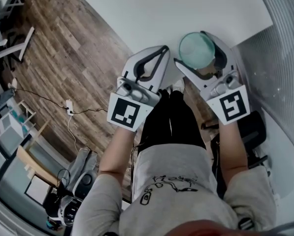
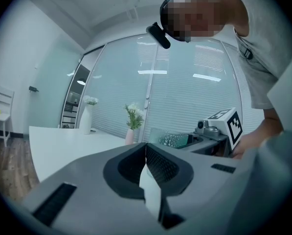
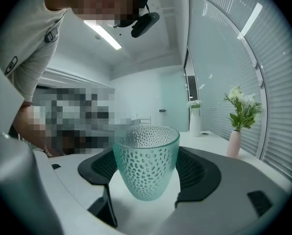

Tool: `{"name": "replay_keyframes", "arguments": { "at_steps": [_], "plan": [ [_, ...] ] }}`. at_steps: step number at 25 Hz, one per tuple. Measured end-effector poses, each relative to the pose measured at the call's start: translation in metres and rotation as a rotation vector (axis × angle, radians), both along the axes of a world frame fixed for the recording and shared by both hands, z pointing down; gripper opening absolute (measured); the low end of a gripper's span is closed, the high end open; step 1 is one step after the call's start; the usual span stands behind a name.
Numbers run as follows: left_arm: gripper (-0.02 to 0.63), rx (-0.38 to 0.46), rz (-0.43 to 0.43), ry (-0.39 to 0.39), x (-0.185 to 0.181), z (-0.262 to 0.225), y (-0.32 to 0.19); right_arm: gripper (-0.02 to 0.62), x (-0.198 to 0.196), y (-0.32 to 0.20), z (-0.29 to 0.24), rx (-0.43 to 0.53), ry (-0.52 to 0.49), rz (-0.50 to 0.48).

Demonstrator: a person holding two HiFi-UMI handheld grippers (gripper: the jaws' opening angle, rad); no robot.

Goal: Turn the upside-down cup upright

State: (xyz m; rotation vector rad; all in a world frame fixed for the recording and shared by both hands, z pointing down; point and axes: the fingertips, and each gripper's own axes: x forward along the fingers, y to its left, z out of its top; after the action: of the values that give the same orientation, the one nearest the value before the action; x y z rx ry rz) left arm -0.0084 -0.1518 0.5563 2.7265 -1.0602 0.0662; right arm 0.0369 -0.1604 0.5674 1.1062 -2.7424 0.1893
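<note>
Translucent sea-green and dimpled all over like hammered glass, the cup [image 3: 146,166] stands mouth up, tapering from a wide smooth rim to a narrow rounded base. The right gripper [image 3: 146,180] holds it by the sides, its dark ribbed pads [image 3: 200,171] pressed against the cup wall to left and right. From the head view only the cup's round top shows as a pale disc; the grey shells of the jaws cover its flanks. Whether its base touches the white table [image 3: 207,140] beneath cannot be told.

The left gripper [image 2: 146,155] is just beside it, jaws closed together on nothing, so the pad faces meet in one thin seam.

Further along the smooth table stand a slim pink vase [image 3: 233,144] with green stems and a taller white vase [image 3: 195,123]. Ribbed blinds [image 3: 278,82] fill the wall behind, and wood-grain floor [image 1: 63,43] shows past the table edge.
</note>
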Motion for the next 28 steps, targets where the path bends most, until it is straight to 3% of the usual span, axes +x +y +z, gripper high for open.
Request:
{"name": "replay_keyframes", "arguments": {
  "at_steps": [28],
  "plan": [
    [0.005,0.074,-0.037,0.053,-0.009,-0.129,0.033,0.370,-0.004,0.024,-0.152,0.054,-0.072,-0.007]
  ]
}}
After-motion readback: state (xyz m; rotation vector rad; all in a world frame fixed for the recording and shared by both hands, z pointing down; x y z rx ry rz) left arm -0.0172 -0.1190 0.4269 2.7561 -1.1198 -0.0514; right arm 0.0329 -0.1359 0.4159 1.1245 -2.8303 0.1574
